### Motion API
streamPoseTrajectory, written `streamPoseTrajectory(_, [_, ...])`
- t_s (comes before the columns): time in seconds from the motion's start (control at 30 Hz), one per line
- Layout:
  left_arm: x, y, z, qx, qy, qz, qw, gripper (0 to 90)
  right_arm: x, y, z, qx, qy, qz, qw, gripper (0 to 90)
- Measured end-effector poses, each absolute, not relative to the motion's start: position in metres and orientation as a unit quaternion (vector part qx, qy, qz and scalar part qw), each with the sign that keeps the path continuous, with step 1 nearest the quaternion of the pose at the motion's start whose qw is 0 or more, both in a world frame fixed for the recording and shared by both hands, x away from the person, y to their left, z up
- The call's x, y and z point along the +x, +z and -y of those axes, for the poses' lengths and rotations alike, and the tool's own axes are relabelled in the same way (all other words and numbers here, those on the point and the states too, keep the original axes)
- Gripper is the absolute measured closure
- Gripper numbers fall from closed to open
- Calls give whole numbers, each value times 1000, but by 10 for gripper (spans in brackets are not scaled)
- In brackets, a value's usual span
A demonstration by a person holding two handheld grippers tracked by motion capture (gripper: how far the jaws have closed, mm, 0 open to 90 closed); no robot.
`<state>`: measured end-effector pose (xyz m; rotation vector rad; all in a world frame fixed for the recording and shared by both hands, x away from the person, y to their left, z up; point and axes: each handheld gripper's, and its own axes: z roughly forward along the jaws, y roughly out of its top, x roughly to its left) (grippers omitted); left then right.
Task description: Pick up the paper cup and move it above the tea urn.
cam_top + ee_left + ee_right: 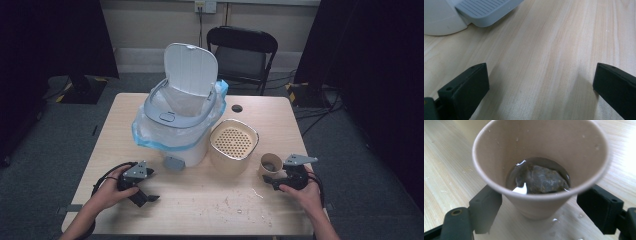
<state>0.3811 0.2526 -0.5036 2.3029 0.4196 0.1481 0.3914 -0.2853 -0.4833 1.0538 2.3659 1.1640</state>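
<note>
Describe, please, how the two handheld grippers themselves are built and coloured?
Both the left gripper and the right gripper are black, each topped by a grey three-cornered plate and trailing a black cable. Their fingers are blocky black pads with small screw holes. The person's forearms are bare, with no sleeves in view.

- A tan paper cup [541, 170] stands upright near the right edge of the light wooden table [200, 200], just beside a beige perforated container.
- Inside, a wet dark tea bag [541, 180] lies in shallow brown liquid.
</note>
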Motion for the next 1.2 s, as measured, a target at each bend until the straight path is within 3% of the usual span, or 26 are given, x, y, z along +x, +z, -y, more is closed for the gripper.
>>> streamPoseTrajectory(0.63, [381,-504,-253,905,59,-164,388,0,398,-490,279,370,426,-813,145,265])
streamPoseTrajectory(1.2, [381,-504,-253,904,59,-164,389,0,395,-490,279,367,426,-808,173,312])
